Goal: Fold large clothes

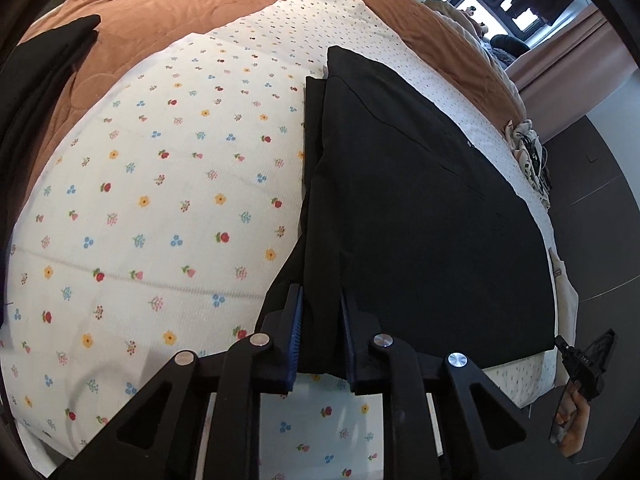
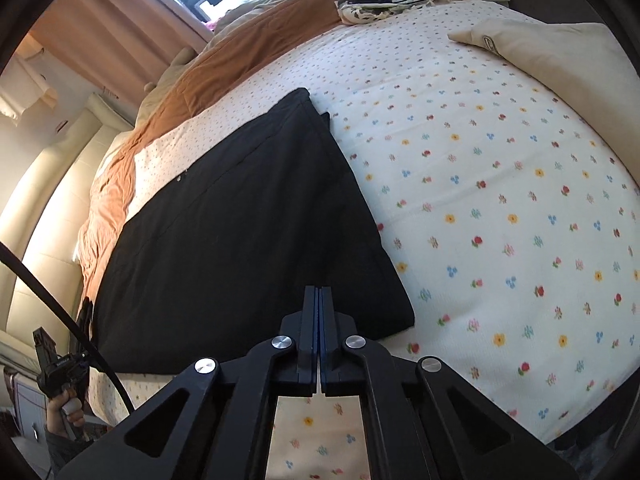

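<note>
black garment [image 1: 420, 200] folded flat on bed [image 1: 160, 200], long axis running ahead of both grippers | left gripper [image 1: 320, 312] pinching its near left edge | right gripper [image 2: 319, 300] closed at near right edge, cloth between pads unclear

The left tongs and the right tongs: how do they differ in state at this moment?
The left tongs have a gap between the blue pads, with a fold of the black garment between them; the right tongs are fully shut, pads touching. The left tongs sit at the garment's left near corner, the right tongs over its right near edge. Both point down at the same garment on the flowered sheet.
</note>
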Tool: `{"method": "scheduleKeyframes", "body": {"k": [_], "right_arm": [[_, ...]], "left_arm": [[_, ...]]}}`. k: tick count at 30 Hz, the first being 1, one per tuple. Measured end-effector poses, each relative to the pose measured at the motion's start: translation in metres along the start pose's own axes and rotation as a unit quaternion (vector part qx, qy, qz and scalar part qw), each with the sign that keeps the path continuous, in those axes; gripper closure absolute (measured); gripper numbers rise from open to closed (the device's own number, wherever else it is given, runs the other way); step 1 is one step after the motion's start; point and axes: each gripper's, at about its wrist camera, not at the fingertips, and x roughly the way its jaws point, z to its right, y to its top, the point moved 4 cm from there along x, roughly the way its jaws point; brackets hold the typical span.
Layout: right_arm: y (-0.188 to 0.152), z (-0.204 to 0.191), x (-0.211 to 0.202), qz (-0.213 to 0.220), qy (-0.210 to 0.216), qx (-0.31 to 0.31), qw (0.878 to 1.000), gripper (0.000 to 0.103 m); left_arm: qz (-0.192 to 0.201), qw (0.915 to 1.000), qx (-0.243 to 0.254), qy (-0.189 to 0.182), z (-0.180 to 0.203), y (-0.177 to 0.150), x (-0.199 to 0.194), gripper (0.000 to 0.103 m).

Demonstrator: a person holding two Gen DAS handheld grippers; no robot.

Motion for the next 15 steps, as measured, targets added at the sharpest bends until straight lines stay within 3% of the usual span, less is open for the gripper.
{"method": "scheduleKeyframes", "body": {"k": [6, 11, 13, 14, 15], "right_arm": [[-0.014, 0.009, 0.003, -0.012, -0.010, 0.015, 1.000, 0.103], [0.000, -0.001, -0.013, 0.008, 0.020, 0.016, 1.000, 0.103], [0.009, -0.005, -0.014, 0.008, 0.009, 0.006, 1.000, 0.103], [0.012, -0.006, -0.012, 0.007, 0.008, 0.004, 1.000, 0.095], [0.015, -0.006, -0.007, 0.002, 0.004, 0.007, 1.000, 0.073]], "left_arm": [[0.007, 0.9999, -0.008, -0.004, -0.007, -0.011, 0.001, 0.084], [0.015, 0.9997, -0.014, -0.016, -0.004, -0.005, -0.005, 0.084], [0.011, 0.9994, -0.024, -0.023, -0.006, -0.004, -0.006, 0.084], [0.012, 0.9992, -0.027, -0.025, -0.006, -0.004, -0.007, 0.083], [0.015, 0.9992, -0.027, -0.026, -0.005, -0.005, -0.008, 0.081]]}}
